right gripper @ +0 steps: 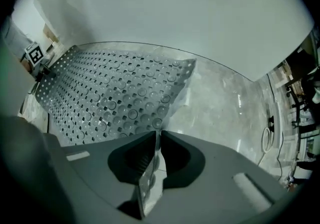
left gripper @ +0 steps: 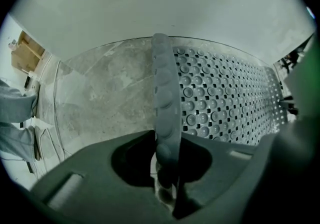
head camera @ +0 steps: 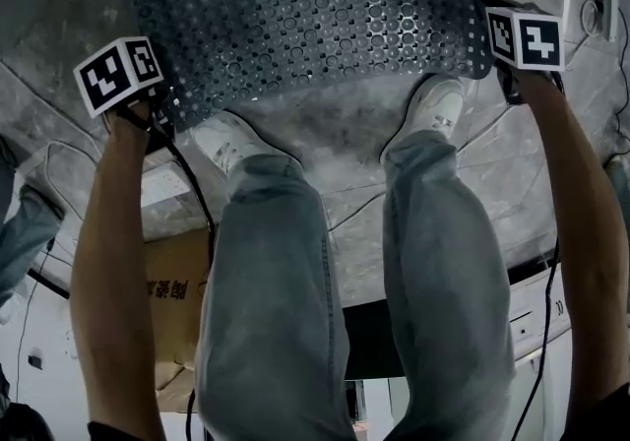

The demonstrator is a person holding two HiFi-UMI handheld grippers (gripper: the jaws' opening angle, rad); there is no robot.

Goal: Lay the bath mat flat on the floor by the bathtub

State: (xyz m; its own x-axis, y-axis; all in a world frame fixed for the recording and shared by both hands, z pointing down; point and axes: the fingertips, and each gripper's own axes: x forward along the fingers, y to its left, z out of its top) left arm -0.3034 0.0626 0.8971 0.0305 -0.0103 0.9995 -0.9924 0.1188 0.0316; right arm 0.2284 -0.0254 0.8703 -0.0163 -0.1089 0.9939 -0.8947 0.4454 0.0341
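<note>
Fingers (left gripper: 102, 168) clamping bath mat (head camera: 315, 6), arms (head camera: 118, 272) outstretched

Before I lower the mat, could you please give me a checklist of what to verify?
1. Left gripper shut on the edge of the bath mat: ok.
2. Right gripper shut on its corner: ok.
3. Mat spread between the grippers without folds: ok.
4. Mat flat on the floor: not ok, the gripped edge is raised.
5. Shoes clear of the mat's near edge: cannot tell, the toes are close.
6. Cable loop away from the mat: ok.
</note>
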